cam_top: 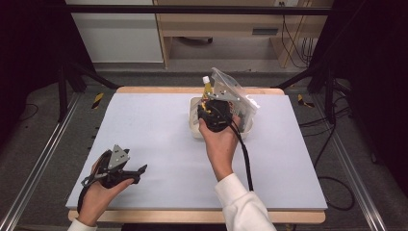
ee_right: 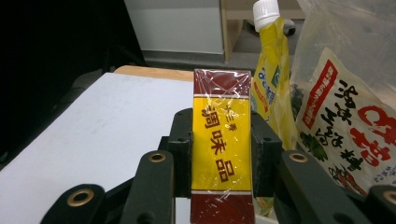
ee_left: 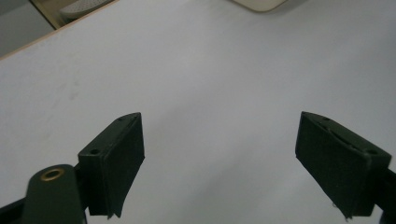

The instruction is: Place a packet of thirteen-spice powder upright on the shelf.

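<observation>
Right gripper (ee_right: 222,154): I have its jaws closed on a box (ee_right: 222,140), one pad on each narrow side, the box upright between them.
Box: I see a yellow middle with dark red characters, dark red bands at top and bottom, and clear wrap over it all. It stands taller than the pads.
Where the box is: from the high view I see my right gripper (cam_top: 215,115) over the near part of a white tub (cam_top: 195,126) at the far middle of the table (cam_top: 144,134); the hand hides whether the box touches anything in the tub.
Beside the box: a yellow pouch (ee_right: 272,79) with a white cap stands just behind and to its right; I cannot tell whether they touch. Farther right leans a clear bag (ee_right: 348,116) with a red and white label.
Left gripper (ee_left: 219,158): I hold its jaws wide apart with nothing between them, only bare tabletop under them.
Left gripper's place: in the high view it (cam_top: 137,171) sits at the near left of the table, well apart from the tub, pointing right.
Table: a pale sheet on a wooden top.
</observation>
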The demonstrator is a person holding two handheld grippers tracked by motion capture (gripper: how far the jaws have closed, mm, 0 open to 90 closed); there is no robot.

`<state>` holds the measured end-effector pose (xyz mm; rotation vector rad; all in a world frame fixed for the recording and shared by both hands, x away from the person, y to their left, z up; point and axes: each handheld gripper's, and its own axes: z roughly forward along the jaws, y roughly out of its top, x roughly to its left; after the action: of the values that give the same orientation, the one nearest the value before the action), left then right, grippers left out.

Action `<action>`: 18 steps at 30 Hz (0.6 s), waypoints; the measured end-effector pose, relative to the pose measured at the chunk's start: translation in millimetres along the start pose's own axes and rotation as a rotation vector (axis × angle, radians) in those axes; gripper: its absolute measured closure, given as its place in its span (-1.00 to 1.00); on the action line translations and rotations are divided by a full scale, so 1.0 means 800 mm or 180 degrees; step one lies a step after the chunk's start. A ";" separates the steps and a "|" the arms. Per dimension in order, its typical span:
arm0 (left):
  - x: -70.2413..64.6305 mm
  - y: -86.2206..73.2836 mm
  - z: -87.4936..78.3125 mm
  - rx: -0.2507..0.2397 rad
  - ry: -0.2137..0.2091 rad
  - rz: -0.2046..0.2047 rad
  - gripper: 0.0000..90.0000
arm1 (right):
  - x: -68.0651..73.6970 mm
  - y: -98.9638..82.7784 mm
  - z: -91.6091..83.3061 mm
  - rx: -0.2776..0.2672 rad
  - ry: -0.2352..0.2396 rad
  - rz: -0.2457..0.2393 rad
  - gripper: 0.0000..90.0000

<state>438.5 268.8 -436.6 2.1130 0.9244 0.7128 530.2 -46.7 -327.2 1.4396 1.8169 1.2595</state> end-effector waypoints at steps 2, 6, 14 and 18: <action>0.002 -0.005 -0.002 0.0014 0.0023 -0.0044 -0.66 | 0.001 0.001 0.003 -0.0011 -0.0035 -0.0005 0.51; 0.006 -0.010 -0.006 0.0001 0.0057 -0.0111 -0.66 | 0.004 0.003 0.006 -0.0011 -0.0074 0.0011 0.51; 0.010 -0.013 -0.007 0.0011 0.0083 -0.0140 -0.66 | 0.007 0.007 0.012 0.0013 -0.0134 -0.0019 0.51; 0.009 -0.014 -0.007 0.0029 0.0079 -0.0114 -0.66 | 0.006 0.009 0.017 0.0030 -0.0149 0.0020 0.51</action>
<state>434.6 281.7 -440.6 2.0945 0.9781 0.7194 543.4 -37.8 -325.8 1.4688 1.7911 1.2119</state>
